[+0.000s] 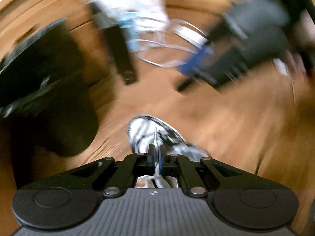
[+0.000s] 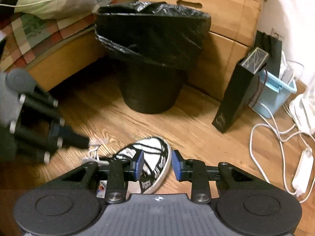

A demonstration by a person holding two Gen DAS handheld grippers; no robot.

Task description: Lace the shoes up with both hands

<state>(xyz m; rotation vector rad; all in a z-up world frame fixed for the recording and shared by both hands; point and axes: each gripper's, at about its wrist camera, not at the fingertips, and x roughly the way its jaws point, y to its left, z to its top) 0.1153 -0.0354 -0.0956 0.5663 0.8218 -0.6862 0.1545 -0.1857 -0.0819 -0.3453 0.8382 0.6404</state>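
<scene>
We had the black-and-white canvas shoe (image 2: pixel 145 163) on the wooden floor (image 2: pixel 177 122). Our left tongs (image 1: pixel 156 153) were clenched on the white lace's tip (image 1: pixel 155 137), mid-threading; our right tongs (image 2: pixel 157 165) gaped, empty, over the shoe. Next, probably, find the eyelet at twelve o'clock.

Left wrist view motion-blurred, shoe (image 2: pixel 149 161) heel hidden behind right claw (image 2: pixel 157 164)

Glossy crinkled plastic liner (image 2: pixel 151 29) over the matt bin at centre; grainy wood floor (image 2: pixel 196 133) with a soft sheen; canvas-looking shoe (image 2: pixel 151 157), smooth rubber rim; matt black paper bag (image 2: pixel 236 98), right.
</scene>
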